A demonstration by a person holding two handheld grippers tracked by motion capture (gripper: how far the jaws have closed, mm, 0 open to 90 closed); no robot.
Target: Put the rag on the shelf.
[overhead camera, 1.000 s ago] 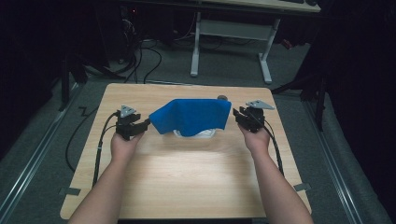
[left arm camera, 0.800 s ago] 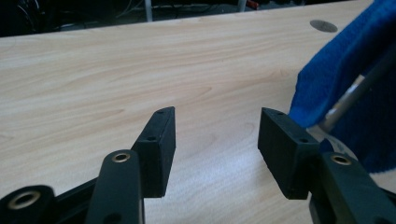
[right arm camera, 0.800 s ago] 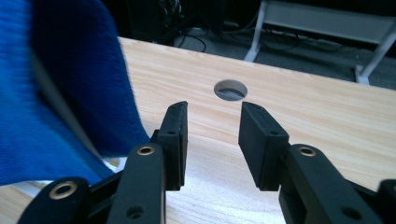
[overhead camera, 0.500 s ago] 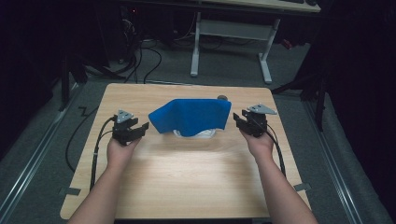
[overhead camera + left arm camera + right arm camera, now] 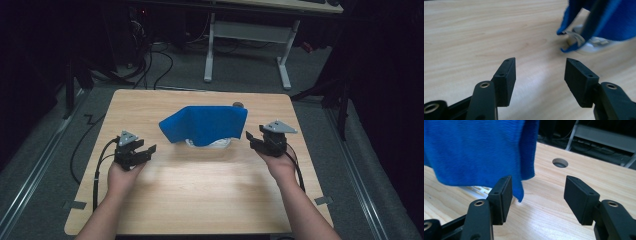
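Observation:
A blue cloth (image 5: 205, 124) lies draped over a white slotted object (image 5: 210, 144) in the middle of the wooden table (image 5: 200, 190). My left gripper (image 5: 145, 150) hovers to the cloth's left and apart from it. Its jaws have just been opening, with nothing between them. In the left gripper view, the gripper (image 5: 540, 80) faces bare wood, with the cloth (image 5: 604, 20) and the white object (image 5: 589, 45) at upper right. My right gripper (image 5: 252, 140) is just right of the cloth. Its jaws have just been opening too. In the right gripper view, the gripper (image 5: 537, 197) is empty, and the cloth (image 5: 474, 150) hangs beyond its left jaw.
A round hole (image 5: 238, 105) sits in the tabletop behind the cloth. A desk frame with white legs (image 5: 210, 50) and loose cables (image 5: 160, 60) stand on the floor beyond the far edge. Bare wood stretches between the hands and the near edge.
Both hands have drawn outward from the cloth's sides and a little toward the near edge. The right jaws stand wider apart. The cloth stays draped in place.

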